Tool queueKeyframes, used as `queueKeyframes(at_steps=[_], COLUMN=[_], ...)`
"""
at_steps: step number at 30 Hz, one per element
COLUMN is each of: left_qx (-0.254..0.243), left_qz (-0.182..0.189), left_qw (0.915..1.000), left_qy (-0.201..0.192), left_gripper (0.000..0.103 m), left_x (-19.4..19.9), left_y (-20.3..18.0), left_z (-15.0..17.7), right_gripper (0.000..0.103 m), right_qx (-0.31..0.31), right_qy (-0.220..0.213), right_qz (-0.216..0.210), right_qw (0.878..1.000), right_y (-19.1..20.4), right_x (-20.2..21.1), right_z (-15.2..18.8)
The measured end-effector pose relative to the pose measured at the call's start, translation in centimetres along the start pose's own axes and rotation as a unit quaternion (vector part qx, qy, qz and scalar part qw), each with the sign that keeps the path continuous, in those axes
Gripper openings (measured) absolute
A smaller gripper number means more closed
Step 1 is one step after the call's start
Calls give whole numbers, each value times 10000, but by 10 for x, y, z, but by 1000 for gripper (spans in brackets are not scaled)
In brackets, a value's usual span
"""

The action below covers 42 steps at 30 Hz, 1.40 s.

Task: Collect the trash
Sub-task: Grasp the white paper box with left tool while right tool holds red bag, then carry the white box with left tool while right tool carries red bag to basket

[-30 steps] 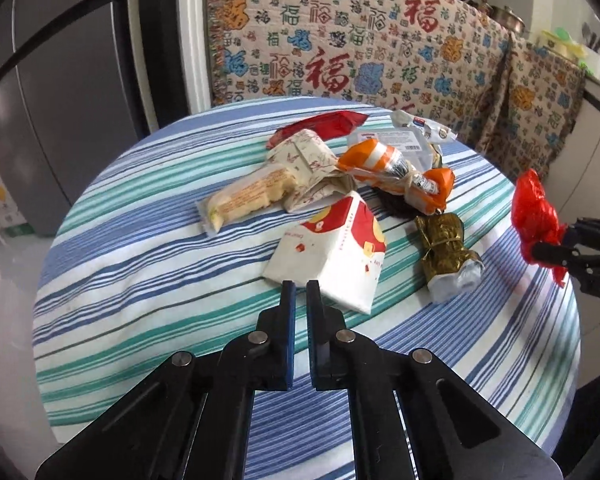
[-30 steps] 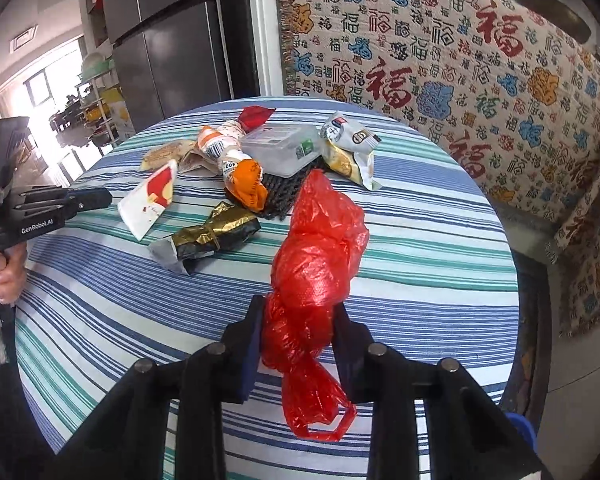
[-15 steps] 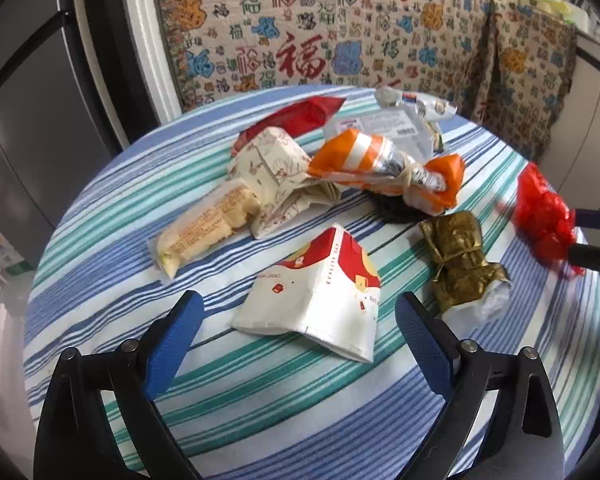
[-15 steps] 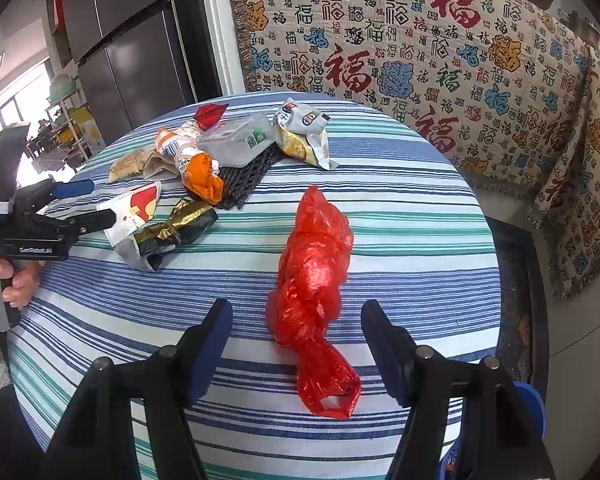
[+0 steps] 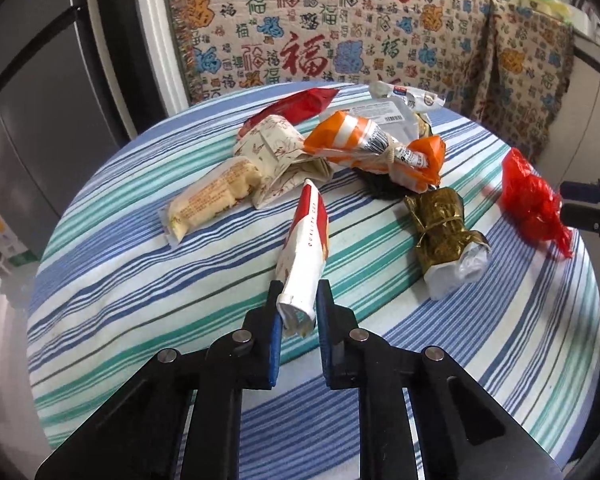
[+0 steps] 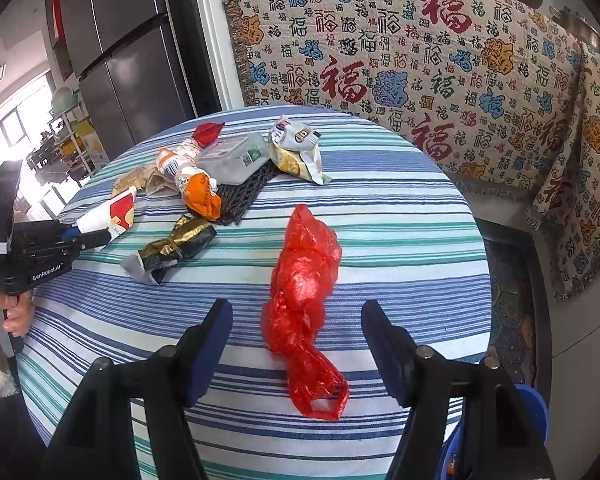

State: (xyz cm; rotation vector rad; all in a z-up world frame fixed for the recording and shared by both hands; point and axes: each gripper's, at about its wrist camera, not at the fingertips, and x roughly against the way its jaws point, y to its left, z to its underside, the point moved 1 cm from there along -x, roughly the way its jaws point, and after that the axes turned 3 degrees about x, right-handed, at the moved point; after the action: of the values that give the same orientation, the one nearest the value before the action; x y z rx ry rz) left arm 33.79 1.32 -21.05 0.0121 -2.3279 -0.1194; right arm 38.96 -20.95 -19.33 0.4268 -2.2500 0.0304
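- Trash is seen scattered on a round striped table (image 5: 112, 280), all of it ahead of both tools.
- Left tool (image 5: 297, 300): jaws have just been closing and are now clamped on the near end of a white-and-red paper wrapper (image 5: 306, 248); the wrapper is pinched into a narrow upright fold between the pads, its far end pointing away from the tool.
- Just past the wrapper, ahead and left of the left tool, a yellow snack packet (image 5: 210, 200) and a beige printed paper wrap (image 5: 276, 156) are laid touching each other.
- Ahead and right of the left tool, an orange-and-white wrapper (image 5: 364, 144) and a gold foil bundle (image 5: 440, 228) are seen; a black mesh pad (image 6: 240, 196) is partly covered by them.
- Right tool (image 6: 298, 320): jaws are held apart, nothing gripped.
- Red plastic bag (image 6: 304, 288) is left lying on the table between the right tool's pads, touched by neither; its twisted tail lies nearest the tool.
- Farther ahead of the right tool, a clear plastic box (image 6: 236, 156) and a crumpled snack bag (image 6: 296, 152) are laid side by side.
- Patterned blanket (image 6: 420, 60) is draped beyond the table.
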Motion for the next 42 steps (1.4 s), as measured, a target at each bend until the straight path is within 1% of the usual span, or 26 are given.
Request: queueKeyframes(at_steps=[3, 5, 6, 7, 8, 9, 10, 13, 16, 21, 29, 33, 37, 42], left_qx=[160, 360, 471, 546, 616, 673, 735, 893, 961, 862, 742, 640, 452, 263], left_qz=[9, 38, 59, 55, 40, 25, 17, -18, -76, -229, -268, -189, -44, 339], left_qw=[9999, 9993, 9989, 9985, 9981, 9977, 9973, 9960, 9953, 9958, 9966, 9975, 9984, 9983], left_qy=[-46, -9, 18, 33, 39, 37, 29, -25, -92, -204, -231, -251, -332, -400], left_gripper=[14, 14, 14, 14, 14, 14, 14, 14, 14, 14, 14, 14, 14, 14], left_x=[11, 11, 11, 10, 9, 9, 9, 13, 19, 27, 32, 37, 46, 58], left_y=[1, 6, 9, 10, 12, 14, 16, 19, 19, 11, -3, -15, -37, -76], left_z=[2, 2, 2, 2, 1, 1, 0, -2, -3, -5, -9, -10, -15, -26], right_gripper=[68, 67, 56, 43, 21, 21, 20, 20, 20, 20, 20, 20, 20, 20], right_qx=[-24, -50, -62, -48, -31, -84, -156, -113, -166, -177, -315, -388, -465, -624], right_qy=[-10, 34, 64, 168, 274, 268, 272, 141, 57, -124, -288, -309, -365, -452], right_qz=[91, 101, 98, 95, 182, 225, 181, 222, 167, 98, 158, 207, 286, 387], right_qw=[10000, 9999, 9999, 9998, 9995, 9994, 9993, 9996, 9997, 9997, 9990, 9986, 9978, 9963], right_y=[8, 11, 13, 15, 15, 14, 14, 15, 13, 6, -9, -19, -32, -53], right_x=[-4, -10, -14, -19, -23, -22, -20, -9, 1, 20, 38, 47, 60, 81], right_z=[-6, -9, -10, -10, -9, -10, -10, -12, -11, -11, -11, -6, 0, 9])
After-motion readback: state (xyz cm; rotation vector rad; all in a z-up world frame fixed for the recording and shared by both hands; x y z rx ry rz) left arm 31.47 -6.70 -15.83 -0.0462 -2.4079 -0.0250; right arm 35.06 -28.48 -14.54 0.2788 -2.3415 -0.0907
